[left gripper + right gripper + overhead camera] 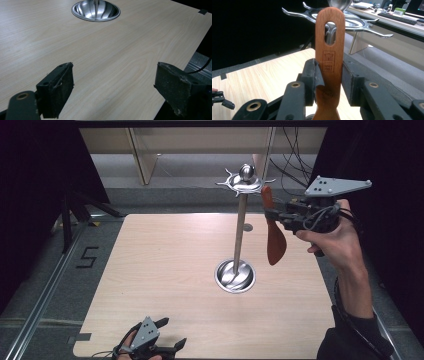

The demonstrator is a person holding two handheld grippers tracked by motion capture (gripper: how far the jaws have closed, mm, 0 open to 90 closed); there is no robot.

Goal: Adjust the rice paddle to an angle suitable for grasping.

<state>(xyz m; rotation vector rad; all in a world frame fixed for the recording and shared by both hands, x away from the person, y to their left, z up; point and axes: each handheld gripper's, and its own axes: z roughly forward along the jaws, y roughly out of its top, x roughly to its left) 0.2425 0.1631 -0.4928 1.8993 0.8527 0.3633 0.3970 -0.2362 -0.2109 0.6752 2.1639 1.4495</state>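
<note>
A wooden spatula (274, 227) is held upright in the right tool (272, 214), whose jaws are clamped on the handle from both sides. In the right gripper view the handle (329, 57) is seen rising between the two black pads, with its oval hanging hole at the top and a small stamped mark below it. The broad blade is seen hanging downward in the high view, above the worktop (165, 270) and clear of its surface, near the right edge. The right tool is carried by a hand (332, 237) raised well above the worktop, and a grey three-cornered plate (336, 185) is borne on top of it.

Just beside the top of the spatula, a metal stand (240, 227) is placed, a little right of the worktop's middle. Its round, dished base (235, 276) rests on the worktop, a thin upright rod rises from it, and a crown of curved hooks (243, 182) topped by a ball is carried at the upper end. In the right gripper view the hooks (372, 26) are seen directly behind the handle's hole; whether the handle touches a hook cannot be told.

The left tool (167, 335) is kept low at the near edge of the worktop, toward the near left corner. Its jaws are held wide apart with nothing between them, and the bare wood and the stand's base (95, 10) are seen beyond them in the left gripper view.
</note>
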